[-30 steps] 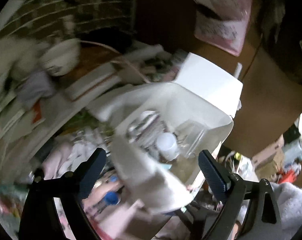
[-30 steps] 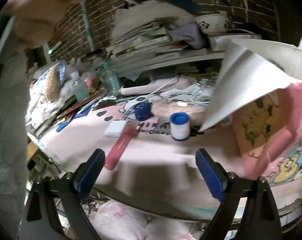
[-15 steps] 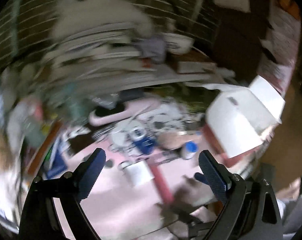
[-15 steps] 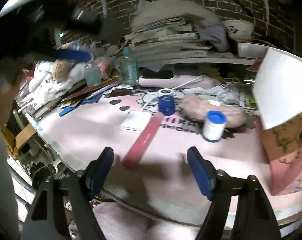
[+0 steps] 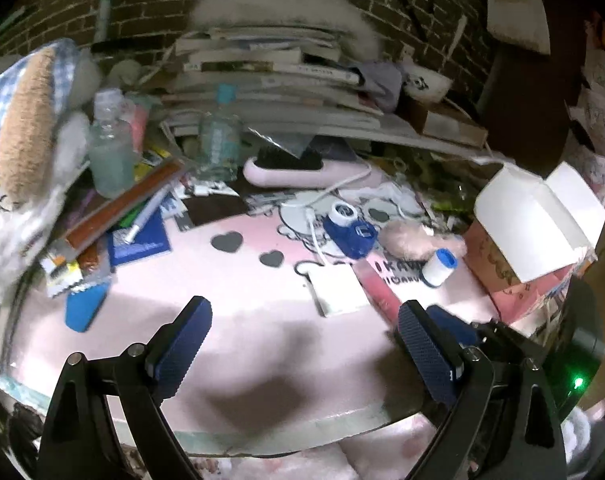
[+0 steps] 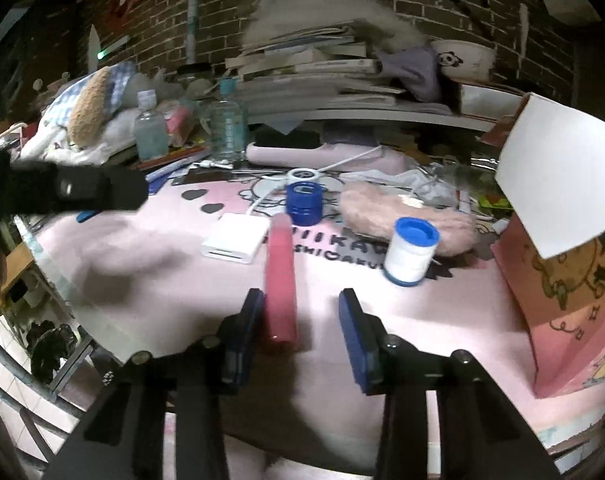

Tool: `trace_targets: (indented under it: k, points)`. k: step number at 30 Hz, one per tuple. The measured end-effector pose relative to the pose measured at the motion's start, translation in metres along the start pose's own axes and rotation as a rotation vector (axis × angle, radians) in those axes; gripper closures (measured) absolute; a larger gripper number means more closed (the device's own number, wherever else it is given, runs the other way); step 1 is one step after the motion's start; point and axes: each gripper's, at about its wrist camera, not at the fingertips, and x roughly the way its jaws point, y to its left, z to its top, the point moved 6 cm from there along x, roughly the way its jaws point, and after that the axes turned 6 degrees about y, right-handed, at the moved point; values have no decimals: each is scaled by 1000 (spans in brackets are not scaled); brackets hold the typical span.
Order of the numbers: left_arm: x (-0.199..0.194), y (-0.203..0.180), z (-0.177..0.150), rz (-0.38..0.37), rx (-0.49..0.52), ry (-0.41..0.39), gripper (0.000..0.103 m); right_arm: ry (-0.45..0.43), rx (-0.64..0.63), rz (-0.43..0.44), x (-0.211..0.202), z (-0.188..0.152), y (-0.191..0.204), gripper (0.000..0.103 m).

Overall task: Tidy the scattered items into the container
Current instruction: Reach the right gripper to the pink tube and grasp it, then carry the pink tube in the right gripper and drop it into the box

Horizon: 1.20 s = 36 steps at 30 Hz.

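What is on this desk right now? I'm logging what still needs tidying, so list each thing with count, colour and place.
Long flat case: 1, pink-red, mat centre, its near end between the right gripper's fingers.
Flat box: 1, white, left of the case.
Tape roll: 1, white with blue ends, right of the case.
Round punch: 1, blue, behind the case.
Fluffy pouch: 1, pink, behind the tape roll.
Paper bag: 1, pink with white lining, far right.
Bottles: 2, clear, back left.
Book stack: 1, pale, back shelf.
Left gripper: open, empty.
Right gripper: open around the case.
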Motion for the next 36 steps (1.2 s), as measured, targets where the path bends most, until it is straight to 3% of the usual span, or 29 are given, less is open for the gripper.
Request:
trace_targets:
  k: [10, 15, 23, 36]
  points:
    - [2, -11, 0, 0, 24, 9, 10, 22, 11, 33, 18, 16, 3, 68]
    - [2, -10, 0, 1, 20, 9, 10, 20, 20, 41, 21, 19, 0, 87]
    - [4, -10, -2, 4, 19, 18, 10, 15, 3, 40, 19, 18, 1, 89]
    - [8, -10, -6, 31, 24, 47, 10, -149, -82, -27, -46, 55, 6, 89]
